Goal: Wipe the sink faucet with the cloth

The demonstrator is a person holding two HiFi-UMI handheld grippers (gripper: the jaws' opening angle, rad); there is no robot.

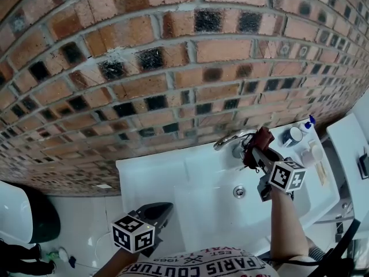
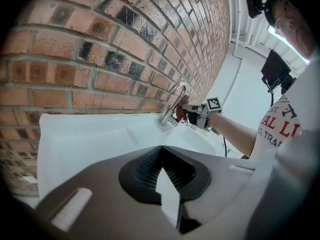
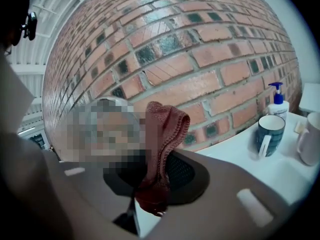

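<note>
The chrome faucet arches over the white sink against the brick wall. My right gripper is shut on a dark red knitted cloth, pressed against the faucet's right side. In the right gripper view the cloth hangs pinched between the jaws, with the faucet behind a mosaic patch. My left gripper hangs low at the sink's front left, jaws together and holding nothing. From the left gripper view the faucet and the cloth show far off, past the basin.
A dark blue mug, a white mug and a pump bottle stand on the counter right of the faucet. The sink drain lies below the right gripper. A toilet is at the lower left.
</note>
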